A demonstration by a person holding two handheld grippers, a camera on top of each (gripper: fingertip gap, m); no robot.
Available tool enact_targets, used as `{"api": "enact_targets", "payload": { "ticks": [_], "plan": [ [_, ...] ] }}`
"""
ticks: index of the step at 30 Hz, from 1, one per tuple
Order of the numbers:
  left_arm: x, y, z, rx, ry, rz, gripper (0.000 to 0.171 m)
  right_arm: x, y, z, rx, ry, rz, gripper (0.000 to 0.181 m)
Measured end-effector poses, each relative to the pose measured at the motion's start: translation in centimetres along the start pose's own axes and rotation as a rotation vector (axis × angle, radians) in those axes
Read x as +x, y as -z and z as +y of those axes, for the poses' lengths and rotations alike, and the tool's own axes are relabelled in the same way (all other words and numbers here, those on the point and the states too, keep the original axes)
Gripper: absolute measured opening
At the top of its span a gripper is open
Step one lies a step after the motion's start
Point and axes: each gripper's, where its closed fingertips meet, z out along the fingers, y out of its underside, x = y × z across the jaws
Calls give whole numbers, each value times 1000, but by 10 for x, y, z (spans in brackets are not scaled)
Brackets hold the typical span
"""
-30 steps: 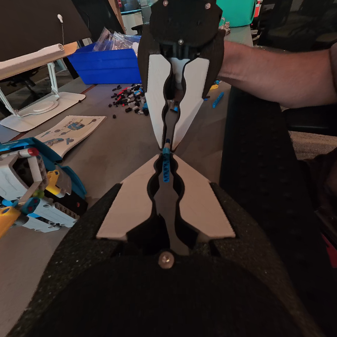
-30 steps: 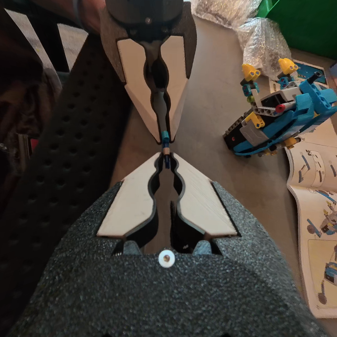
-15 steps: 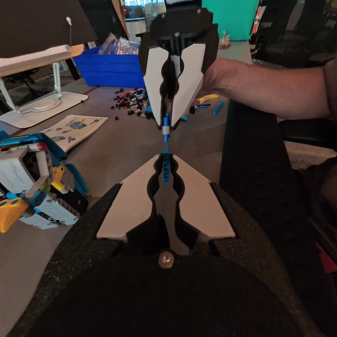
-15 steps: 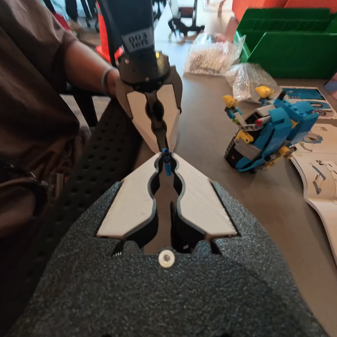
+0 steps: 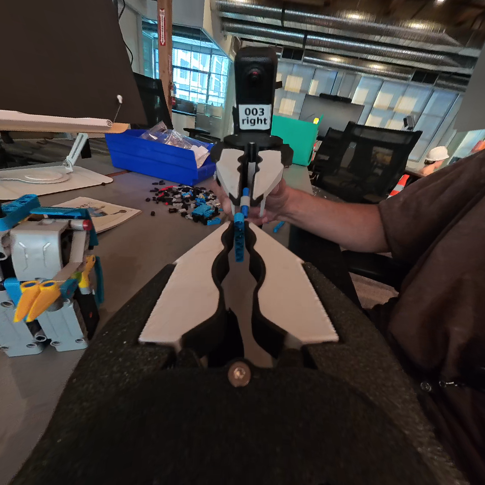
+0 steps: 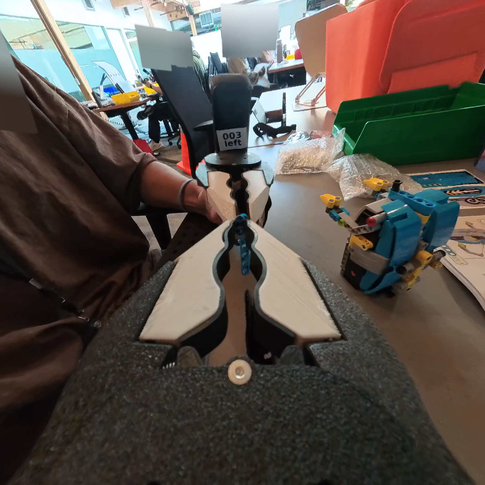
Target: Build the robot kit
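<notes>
Grey table [image 5: 147, 244] carrying toy parts.
A brick model [image 6: 399, 244] is standing right of the right gripper; loose pieces [image 5: 186, 199], a booklet [image 5: 105, 212] and a blue bin [image 5: 157, 157] are lying beyond the left gripper.

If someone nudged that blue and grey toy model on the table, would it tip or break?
The toy model looks tall on a narrow base, so it would probably tip. It seems snapped together from plastic bricks, so the small yellow pieces sticking out might pop off.

Open office — lg windows [image 5: 199, 78], exposed ducts [image 5: 341, 39]
</notes>
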Motion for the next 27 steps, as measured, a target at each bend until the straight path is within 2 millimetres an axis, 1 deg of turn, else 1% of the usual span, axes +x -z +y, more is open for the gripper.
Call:
{"api": "enact_targets", "payload": {
  "ticks": [5,14,17,24,27],
  "plan": [
    [1,1,-4,26,20,10,7,4,-3,-5,31,3,26,7],
    [-3,1,-1,5,28,-7,7,7,-5,-2,63,-89,-7,7],
    [-5,-1,3,-17,26,-14,7,7,-6,0,45,-82,-9,8],
    [-6,0,3,-16,40,-12,7,10,-7,11,-14,-78,5,8],
    [-6,0,4,-18,43,-11,7,10,-8,11,-12,-81,4,6]
  ]
}}
